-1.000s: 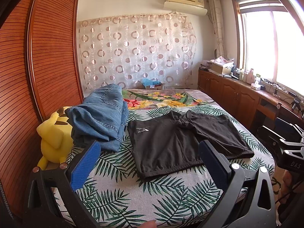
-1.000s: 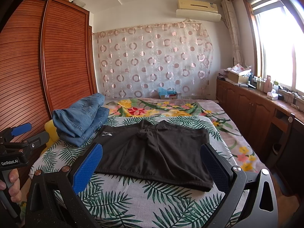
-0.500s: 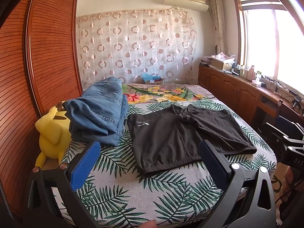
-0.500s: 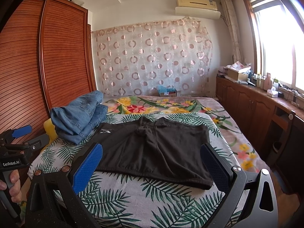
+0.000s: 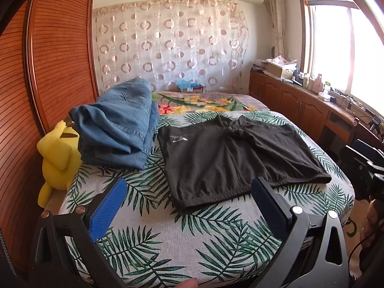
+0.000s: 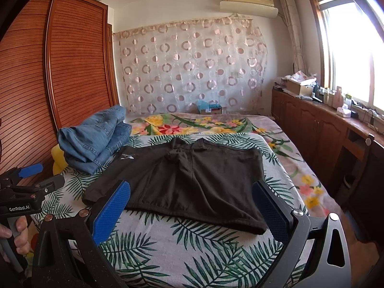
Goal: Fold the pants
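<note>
Black shorts (image 5: 230, 153) lie spread flat on the leaf-print bed (image 5: 168, 240), legs toward me, a small white logo at their left. They also show in the right wrist view (image 6: 192, 182). My left gripper (image 5: 189, 187) is open and empty, held above the bed's near edge, short of the shorts' hem. My right gripper (image 6: 192, 192) is open and empty, near the hem at the right. The left gripper also shows at the left edge of the right wrist view (image 6: 21, 187).
A pile of folded blue jeans (image 5: 117, 124) lies left of the shorts. A yellow plush toy (image 5: 57, 153) sits between bed and wooden wardrobe (image 5: 48, 60). A wooden cabinet (image 6: 324, 129) with clutter runs along the right under the window.
Both grippers have moved a little forward toward the bed; the shorts look slightly nearer. Both stay open. The shorts have not moved.
</note>
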{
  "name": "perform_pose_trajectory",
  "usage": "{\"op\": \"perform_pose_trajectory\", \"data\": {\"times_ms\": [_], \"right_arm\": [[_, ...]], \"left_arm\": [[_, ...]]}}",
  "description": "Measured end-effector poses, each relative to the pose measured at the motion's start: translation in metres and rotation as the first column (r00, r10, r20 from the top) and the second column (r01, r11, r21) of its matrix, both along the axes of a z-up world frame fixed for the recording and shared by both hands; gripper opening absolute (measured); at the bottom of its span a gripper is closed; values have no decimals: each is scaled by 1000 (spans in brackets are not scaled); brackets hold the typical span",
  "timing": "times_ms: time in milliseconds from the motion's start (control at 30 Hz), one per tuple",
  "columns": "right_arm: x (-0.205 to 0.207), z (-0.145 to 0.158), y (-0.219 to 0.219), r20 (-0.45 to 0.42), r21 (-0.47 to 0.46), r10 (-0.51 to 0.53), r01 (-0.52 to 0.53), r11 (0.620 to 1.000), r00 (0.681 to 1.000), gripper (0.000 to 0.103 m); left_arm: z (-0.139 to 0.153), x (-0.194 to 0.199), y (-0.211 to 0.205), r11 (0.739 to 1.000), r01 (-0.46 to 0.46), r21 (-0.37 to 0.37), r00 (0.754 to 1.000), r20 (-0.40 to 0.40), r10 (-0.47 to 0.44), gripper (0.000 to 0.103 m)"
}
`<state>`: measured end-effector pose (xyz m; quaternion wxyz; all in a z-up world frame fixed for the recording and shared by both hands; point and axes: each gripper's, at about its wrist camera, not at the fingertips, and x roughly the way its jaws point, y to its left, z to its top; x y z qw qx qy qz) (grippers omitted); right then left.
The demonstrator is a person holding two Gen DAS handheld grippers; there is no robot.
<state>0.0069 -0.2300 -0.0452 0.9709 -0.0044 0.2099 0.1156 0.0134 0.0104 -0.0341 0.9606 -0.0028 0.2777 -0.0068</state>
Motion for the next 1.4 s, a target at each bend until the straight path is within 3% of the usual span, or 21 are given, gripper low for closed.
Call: {"op": "perform_pose_trajectory", "data": {"times_ms": [467, 667, 933, 1133, 1233, 1400], "right_arm": [[10, -7, -9, -48, -31, 13, -14, 999, 999, 94], [18, -17, -25, -98, -53, -17, 12, 999, 995, 91], [25, -20, -48, -161, -90, -65, 51, 995, 985, 80], [28, -22, -67, -222, -116, -119, 95, 989, 968, 66], [25, -19, -68, -242, -121, -128, 101, 987, 962, 62], [22, -16, -61, -267, -117, -119, 90, 989, 956, 52]], "left_arm": [[-35, 17, 0, 999, 44, 9, 995, -86, -43, 103], [-57, 27, 12, 999, 26, 38, 988, -152, -20, 103], [-74, 34, 23, 999, 11, 50, 981, -196, -1, 103], [-76, 40, 23, 996, 40, 80, 979, -200, -23, 101], [-75, 45, 26, 996, 60, 63, 977, -207, -46, 96], [-75, 49, 25, 994, 91, 51, 971, -224, -78, 79]]}}
